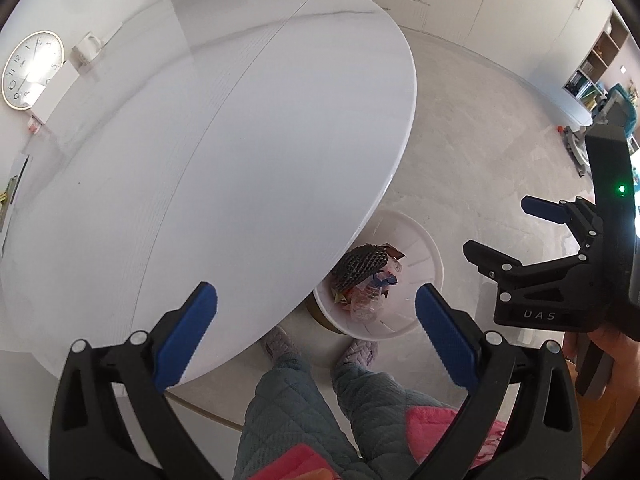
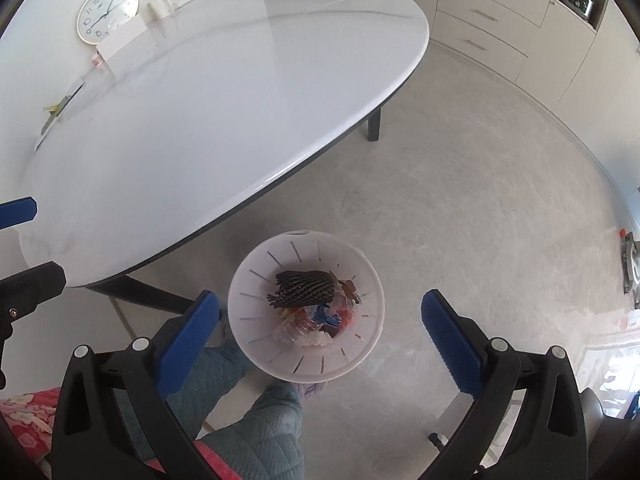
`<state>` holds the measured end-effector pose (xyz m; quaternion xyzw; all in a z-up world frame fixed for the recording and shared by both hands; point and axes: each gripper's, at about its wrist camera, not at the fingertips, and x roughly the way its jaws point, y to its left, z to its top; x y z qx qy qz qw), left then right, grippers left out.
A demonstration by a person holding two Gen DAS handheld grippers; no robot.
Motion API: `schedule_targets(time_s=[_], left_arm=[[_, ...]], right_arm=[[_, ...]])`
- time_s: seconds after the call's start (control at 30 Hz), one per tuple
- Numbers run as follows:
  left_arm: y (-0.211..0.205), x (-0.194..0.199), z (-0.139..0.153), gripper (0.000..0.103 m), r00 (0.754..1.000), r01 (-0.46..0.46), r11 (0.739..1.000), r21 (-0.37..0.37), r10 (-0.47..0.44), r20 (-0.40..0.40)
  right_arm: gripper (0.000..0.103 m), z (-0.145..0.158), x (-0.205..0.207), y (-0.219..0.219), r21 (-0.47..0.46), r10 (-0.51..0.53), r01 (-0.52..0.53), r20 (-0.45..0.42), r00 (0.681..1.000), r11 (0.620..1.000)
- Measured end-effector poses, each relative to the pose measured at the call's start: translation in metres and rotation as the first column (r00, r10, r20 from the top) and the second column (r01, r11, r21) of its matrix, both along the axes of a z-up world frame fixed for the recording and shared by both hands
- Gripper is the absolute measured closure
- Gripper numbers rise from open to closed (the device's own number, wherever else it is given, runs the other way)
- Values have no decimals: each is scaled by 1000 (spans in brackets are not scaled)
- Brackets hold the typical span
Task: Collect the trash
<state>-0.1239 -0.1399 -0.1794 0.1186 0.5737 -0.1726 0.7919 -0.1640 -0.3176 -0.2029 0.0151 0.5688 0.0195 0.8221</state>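
Note:
A white round trash bin (image 2: 256,344) stands on the floor beside the white oval table (image 2: 200,120). It holds a black foam net (image 2: 304,289), crumpled clear plastic (image 2: 296,326) and colourful wrappers (image 2: 340,318). My right gripper (image 2: 320,336) is open and empty, high above the bin. My left gripper (image 1: 316,336) is open and empty, above the table's near edge, with the bin (image 1: 420,248) partly hidden under the table (image 1: 200,160). The right gripper also shows in the left wrist view (image 1: 496,228), open. The net (image 1: 360,268) shows there too.
A round wall clock (image 2: 107,13), a white mug (image 2: 161,5) and a white box (image 2: 120,42) sit at the table's far side. Cream cabinets (image 2: 480,20) line the far wall. The person's legs in blue quilted trousers (image 2: 256,432) stand by the bin. A dark table leg (image 2: 374,124) stands on the grey floor.

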Motion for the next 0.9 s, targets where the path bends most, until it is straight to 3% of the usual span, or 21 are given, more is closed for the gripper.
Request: schedule_targets(time_s=[0.23, 0.5, 0.6, 0.9], left_arm=[[26, 17, 19, 8, 999, 5, 1000, -23, -4, 46], [83, 52, 61, 8, 987, -61, 997, -57, 68, 146], [111, 64, 83, 8, 972, -101, 993, -59, 111, 209], [185, 85, 150, 8, 903, -232, 964, -128, 263, 339]], right_arm=[[3, 15, 14, 27, -10, 4, -4, 5, 1000, 1000], [2, 51, 51, 75, 7, -6, 5, 88, 996, 1000], [2, 72, 69, 95, 38, -15, 10, 141, 990, 999], [2, 152, 100, 151, -4, 37, -38, 335, 942, 999]])
